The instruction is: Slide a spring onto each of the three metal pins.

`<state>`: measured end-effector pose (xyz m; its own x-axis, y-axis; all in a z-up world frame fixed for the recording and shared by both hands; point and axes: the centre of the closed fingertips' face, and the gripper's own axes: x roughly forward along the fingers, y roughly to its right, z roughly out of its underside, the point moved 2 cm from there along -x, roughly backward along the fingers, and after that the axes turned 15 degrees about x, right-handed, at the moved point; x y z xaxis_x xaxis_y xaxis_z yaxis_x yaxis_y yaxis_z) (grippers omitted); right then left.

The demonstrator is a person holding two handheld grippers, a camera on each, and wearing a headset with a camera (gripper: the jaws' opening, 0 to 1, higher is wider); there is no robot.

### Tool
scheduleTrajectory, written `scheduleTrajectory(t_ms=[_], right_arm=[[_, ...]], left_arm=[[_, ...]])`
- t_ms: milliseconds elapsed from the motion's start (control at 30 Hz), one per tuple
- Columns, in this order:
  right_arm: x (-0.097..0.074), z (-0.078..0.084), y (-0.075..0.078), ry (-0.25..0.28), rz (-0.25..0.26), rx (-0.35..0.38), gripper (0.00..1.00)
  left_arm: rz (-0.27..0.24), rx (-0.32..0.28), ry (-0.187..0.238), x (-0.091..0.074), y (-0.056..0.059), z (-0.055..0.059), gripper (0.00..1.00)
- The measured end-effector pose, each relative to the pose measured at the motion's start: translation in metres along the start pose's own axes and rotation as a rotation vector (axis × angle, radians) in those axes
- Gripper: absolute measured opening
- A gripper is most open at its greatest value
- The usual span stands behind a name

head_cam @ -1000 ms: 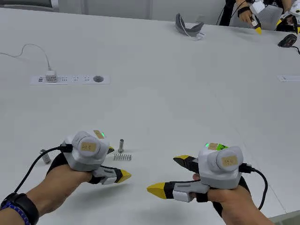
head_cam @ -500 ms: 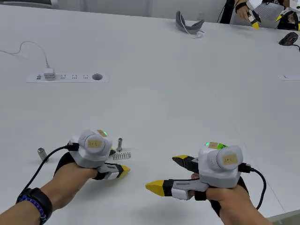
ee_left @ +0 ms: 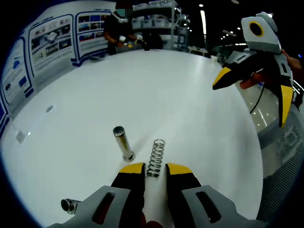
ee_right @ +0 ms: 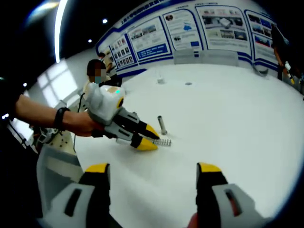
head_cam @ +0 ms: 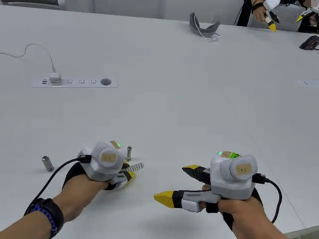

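The white table carries a white power strip, 1 bare upright metal pin, a coiled steel spring lying just beside it, and 1 spring-covered pin well apart.

Left tool low, jaws narrowed to a slit, right tool level — jaws wide apart

— What else is on my table?
— I see a power strip at far left with a white plug in it, a grey curved thing by the far edge, and posters on the wall.
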<state>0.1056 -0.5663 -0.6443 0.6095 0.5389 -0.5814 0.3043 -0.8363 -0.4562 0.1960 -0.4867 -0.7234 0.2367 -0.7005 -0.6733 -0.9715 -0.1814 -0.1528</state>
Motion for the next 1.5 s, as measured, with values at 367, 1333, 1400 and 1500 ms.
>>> scheduleTrajectory(t_ms=[367, 1333, 1400, 1500], right_arm=[[-0.001, 0.0, -0.003, -0.009, -0.008, -0.007, 0.75], [0.026, 0.006, -0.033, -0.052, -0.091, -0.037, 0.76], [0.029, 0.005, -0.035, -0.053, -0.099, -0.035, 0.76], [0.033, 0.005, -0.041, -0.06, -0.117, -0.037, 0.75]], left_arm=[[-0.011, 0.003, -0.014, -0.002, 0.008, 0.001, 0.11], [-0.091, -0.233, 0.056, -0.075, 0.034, 0.033, 0.1], [-0.102, -0.245, 0.063, -0.081, 0.032, 0.035, 0.1], [-0.12, -0.252, 0.068, -0.091, 0.028, 0.037, 0.1]])
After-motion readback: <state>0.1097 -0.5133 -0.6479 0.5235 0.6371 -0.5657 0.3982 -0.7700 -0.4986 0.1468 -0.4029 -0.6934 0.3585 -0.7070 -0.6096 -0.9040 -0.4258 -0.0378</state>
